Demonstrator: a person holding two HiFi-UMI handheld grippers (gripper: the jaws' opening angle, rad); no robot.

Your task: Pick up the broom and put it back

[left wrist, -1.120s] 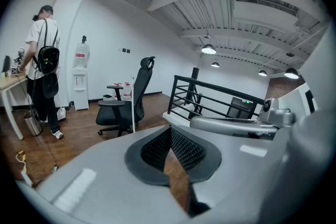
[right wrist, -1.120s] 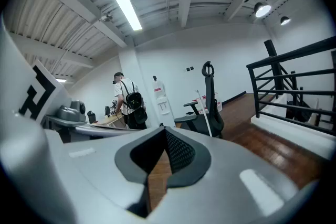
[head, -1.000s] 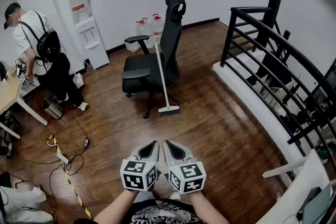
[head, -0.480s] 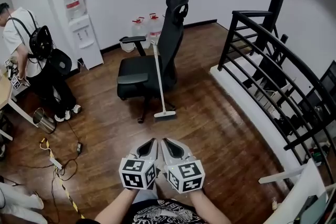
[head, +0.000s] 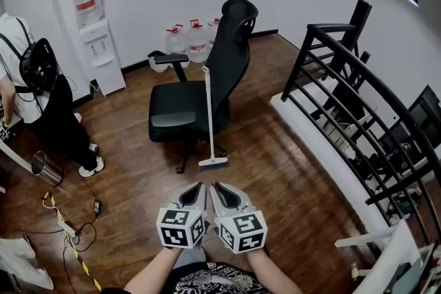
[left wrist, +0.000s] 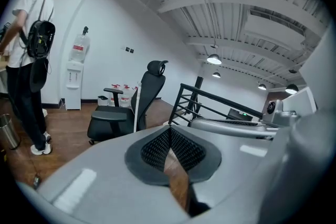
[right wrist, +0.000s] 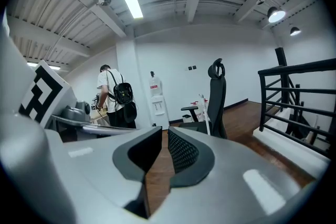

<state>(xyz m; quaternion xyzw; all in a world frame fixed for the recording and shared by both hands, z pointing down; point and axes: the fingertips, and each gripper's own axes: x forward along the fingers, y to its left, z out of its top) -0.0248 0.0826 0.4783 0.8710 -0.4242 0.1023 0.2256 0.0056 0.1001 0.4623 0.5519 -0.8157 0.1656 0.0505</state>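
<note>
Wood floor [head: 289, 175] fills the room, bounded on the right by a black railing [head: 344, 72]. An office chair [head: 186, 103] stands at centre, facing left. A person [head: 41, 100] with a backpack stands at the left edge, near a white dispenser [head: 93, 38] set against the far wall. The broom [head: 209, 113] stands nearly upright just right of the chair's seat, its handle against the chair and its head on the floor, well apart from both grippers. The left gripper [left wrist: 169, 129] is held low at the near edge, jaws together at the tips, nothing between them. The right gripper [right wrist: 164, 132] is just beside it; its jaws have just been opening and now stand a narrow gap apart, empty. Water bottles [head: 186, 38] sit by the wall behind the chair. A metal bin [head: 45, 169] lies tilted near the person's feet.
</note>
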